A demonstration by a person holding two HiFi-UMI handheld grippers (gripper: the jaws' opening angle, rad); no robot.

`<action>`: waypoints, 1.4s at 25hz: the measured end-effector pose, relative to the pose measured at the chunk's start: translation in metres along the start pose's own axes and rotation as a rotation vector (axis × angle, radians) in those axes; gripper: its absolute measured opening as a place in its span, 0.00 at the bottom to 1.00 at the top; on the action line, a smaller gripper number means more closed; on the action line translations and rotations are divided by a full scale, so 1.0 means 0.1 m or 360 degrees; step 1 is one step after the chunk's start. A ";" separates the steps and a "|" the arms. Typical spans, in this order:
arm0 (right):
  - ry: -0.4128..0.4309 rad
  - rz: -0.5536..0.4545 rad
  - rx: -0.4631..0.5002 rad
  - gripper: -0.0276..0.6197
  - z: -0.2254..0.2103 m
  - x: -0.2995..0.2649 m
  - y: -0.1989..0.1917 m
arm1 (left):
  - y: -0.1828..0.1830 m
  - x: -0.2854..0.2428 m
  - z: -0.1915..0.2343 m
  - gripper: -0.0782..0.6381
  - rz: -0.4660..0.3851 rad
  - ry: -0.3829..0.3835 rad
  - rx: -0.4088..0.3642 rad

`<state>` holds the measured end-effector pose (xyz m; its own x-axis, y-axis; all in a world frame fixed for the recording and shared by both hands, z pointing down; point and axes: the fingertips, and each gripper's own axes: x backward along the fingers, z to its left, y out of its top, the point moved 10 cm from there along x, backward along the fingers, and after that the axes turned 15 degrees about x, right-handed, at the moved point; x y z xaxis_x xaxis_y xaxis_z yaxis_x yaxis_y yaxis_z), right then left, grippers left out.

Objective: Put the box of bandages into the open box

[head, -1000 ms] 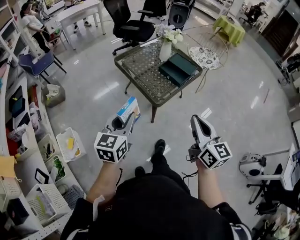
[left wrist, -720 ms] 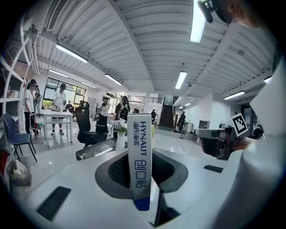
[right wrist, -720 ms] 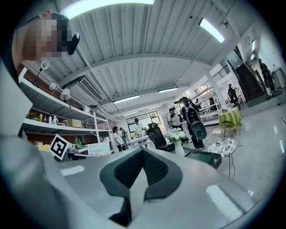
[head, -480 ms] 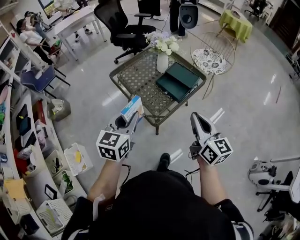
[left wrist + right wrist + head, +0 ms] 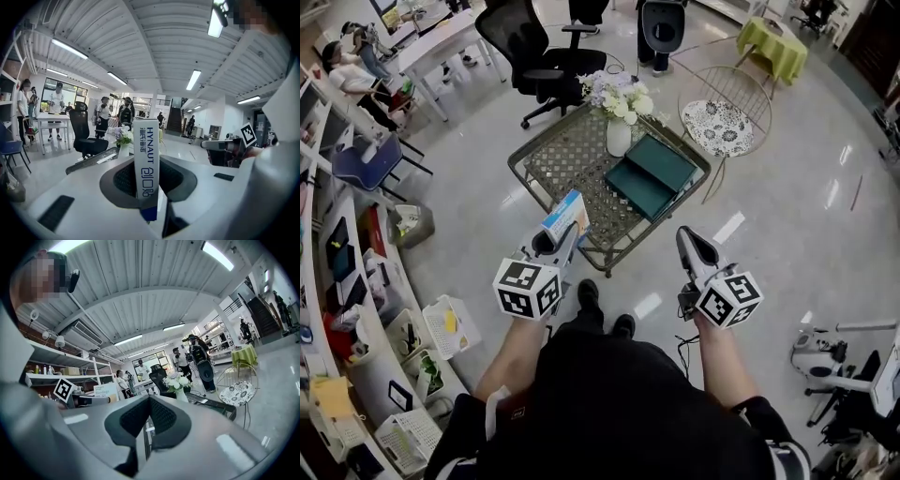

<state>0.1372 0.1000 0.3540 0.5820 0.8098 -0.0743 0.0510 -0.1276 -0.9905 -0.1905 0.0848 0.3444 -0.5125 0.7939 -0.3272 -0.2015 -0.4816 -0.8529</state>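
Note:
My left gripper [image 5: 562,234] is shut on the bandage box [image 5: 565,217], a white, blue and orange carton held upright above the floor, short of the table's near corner. In the left gripper view the bandage box [image 5: 146,157] stands on edge between the pads. The open box [image 5: 652,174], dark green with its lid folded back, lies on the glass-and-wicker table [image 5: 551,155], to the right of the vase. My right gripper [image 5: 686,240] hangs level with the left one, shut and empty; its pads [image 5: 161,417] meet in the right gripper view.
A white vase of flowers [image 5: 619,131] stands on the table beside the open box. A round wire chair [image 5: 718,117] sits behind the table on the right, a black office chair [image 5: 534,58] behind on the left. Shelves with bins [image 5: 356,309] line the left side.
The person has stepped toward the table, which now lies closer under both grippers. The left gripper still holds the bandage box; the right stays shut.

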 end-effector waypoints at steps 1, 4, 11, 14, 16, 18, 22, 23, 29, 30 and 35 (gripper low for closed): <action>-0.0002 0.0013 -0.0006 0.06 -0.02 -0.07 -0.01 | 0.02 -0.08 0.05 0.22 0.0007 -0.0011 0.0011; -0.0024 0.0046 -0.0025 0.06 -0.12 -0.32 -0.02 | 0.11 -0.37 0.24 0.22 0.0021 -0.0057 0.0051; -0.0155 0.0060 -0.0027 0.06 -0.32 -0.98 0.14 | 0.56 -0.98 0.70 0.22 0.0078 -0.0210 0.0019; -0.0220 0.0095 -0.0061 0.06 -0.33 -1.18 0.14 | 0.66 -1.19 0.89 0.22 0.0127 -0.0265 0.0016; -0.0242 0.0120 -0.0072 0.06 -0.35 -1.29 0.12 | 0.68 -1.33 1.00 0.22 0.0163 -0.0283 0.0033; -0.0253 0.0163 -0.0085 0.06 -0.40 -1.34 0.08 | 0.66 -1.47 1.07 0.22 0.0197 -0.0286 0.0070; -0.0283 0.0231 -0.0127 0.06 -0.61 -1.34 0.00 | 0.52 -1.69 1.05 0.22 0.0280 -0.0272 0.0140; -0.0284 0.0233 -0.0129 0.06 -0.71 -1.36 -0.01 | 0.50 -1.78 1.03 0.22 0.0297 -0.0265 0.0137; -0.0141 0.0299 -0.0167 0.06 -1.25 -1.47 -0.14 | 0.32 -2.24 0.83 0.22 0.0370 -0.0134 0.0182; -0.0116 0.0313 -0.0178 0.06 -1.29 -1.48 -0.16 | 0.28 -2.25 0.81 0.22 0.0379 -0.0106 0.0217; -0.0013 0.0372 -0.0229 0.06 -1.57 -1.52 -0.30 | 0.05 -2.46 0.68 0.22 0.0480 -0.0030 0.0302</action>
<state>0.1750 -0.1093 0.4131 0.5850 0.7534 -0.3003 0.0312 -0.3909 -0.9199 -0.1218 -0.1382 0.4484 -0.5875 0.5992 -0.5439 -0.1890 -0.7551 -0.6277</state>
